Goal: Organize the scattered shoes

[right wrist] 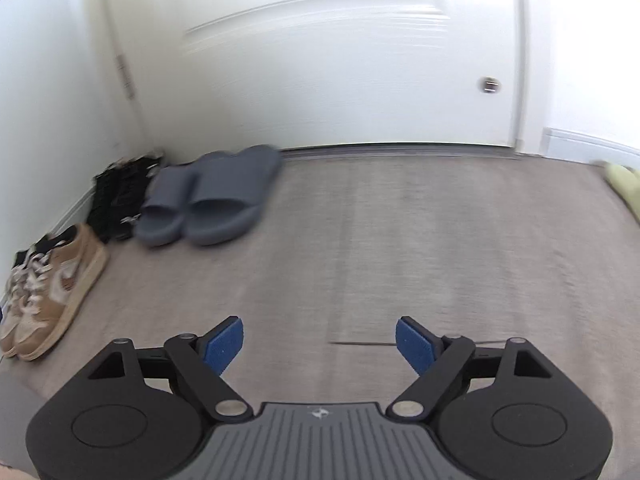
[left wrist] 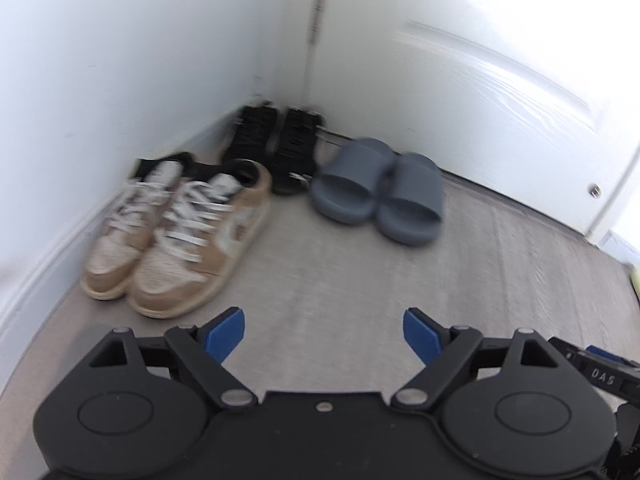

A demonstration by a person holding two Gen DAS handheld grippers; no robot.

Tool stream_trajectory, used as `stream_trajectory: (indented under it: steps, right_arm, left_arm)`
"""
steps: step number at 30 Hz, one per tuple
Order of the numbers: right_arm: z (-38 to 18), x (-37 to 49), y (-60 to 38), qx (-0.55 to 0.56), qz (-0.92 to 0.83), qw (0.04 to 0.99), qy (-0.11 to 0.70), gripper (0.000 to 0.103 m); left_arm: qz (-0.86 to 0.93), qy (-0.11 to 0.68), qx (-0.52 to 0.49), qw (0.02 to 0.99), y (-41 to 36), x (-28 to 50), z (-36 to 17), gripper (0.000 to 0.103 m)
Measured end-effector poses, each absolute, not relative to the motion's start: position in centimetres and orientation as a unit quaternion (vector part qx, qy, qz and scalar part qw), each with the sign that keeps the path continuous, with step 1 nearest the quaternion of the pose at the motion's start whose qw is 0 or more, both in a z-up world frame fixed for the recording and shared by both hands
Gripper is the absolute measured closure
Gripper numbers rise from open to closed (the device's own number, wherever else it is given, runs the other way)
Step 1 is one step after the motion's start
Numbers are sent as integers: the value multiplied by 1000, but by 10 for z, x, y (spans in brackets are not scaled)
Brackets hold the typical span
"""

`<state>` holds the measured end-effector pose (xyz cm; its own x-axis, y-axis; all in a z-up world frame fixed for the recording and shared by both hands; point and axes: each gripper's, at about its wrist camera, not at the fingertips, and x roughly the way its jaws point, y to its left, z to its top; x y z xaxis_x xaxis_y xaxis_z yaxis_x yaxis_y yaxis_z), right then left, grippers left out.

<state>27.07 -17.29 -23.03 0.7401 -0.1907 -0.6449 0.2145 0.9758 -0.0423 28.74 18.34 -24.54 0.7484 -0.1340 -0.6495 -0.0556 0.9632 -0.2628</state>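
Along the wall on the left sit the tan sneakers (left wrist: 176,232), paired side by side with toes pointing out into the room. Behind them, tucked into the corner, is a pair of black sandals (left wrist: 276,144), too blurred to read in detail. Just to the right, in front of the door (left wrist: 460,80), lie the grey slides (left wrist: 376,192), touching each other. All three pairs rest on the carpet (left wrist: 340,280) in neat twos, so the sorting looks close to finished. At the far right edge of the right wrist view a pale yellow thing (right wrist: 622,184) lies on the carpet; whether it is a shoe cannot be told.

The left hand-held gripper (left wrist: 324,332) is released, jaws spread wide and empty above bare carpet. The right hand-held gripper (right wrist: 320,340) is likewise spread and empty.

The sneakers are probably the heaviest and fairly stiff; the heel collar or side wall offers a firm pinch. The slides look light, rubbery and a little springy, best taken across the top strap.
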Motion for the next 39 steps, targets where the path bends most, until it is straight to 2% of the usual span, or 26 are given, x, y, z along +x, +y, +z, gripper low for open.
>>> stream_trajectory:
  steps: [5, 11, 21, 31, 39]
  right_arm:
    - [-211, 255, -265, 50, -167, 931, 320, 12]
    - [-217, 236, -390, 81, -249, 923, 281, 12]
    - [-218, 249, -561, -20, -308, 907, 288, 11]
    - [-210, 276, -681, -77, -320, 893, 309, 11]
    - [-211, 291, -735, -33, -282, 911, 300, 12]
  left_arm:
    - [-63, 355, -71, 930, 85, 298, -237, 16]
    - [-151, 341, -34, 927, -50, 324, -230, 15]
    - [-282, 359, -4, 890, -270, 386, -230, 15]
    - [-309, 393, 33, 865, -426, 419, -199, 15]
    - [-298, 421, 16, 857, -482, 446, -200, 15]
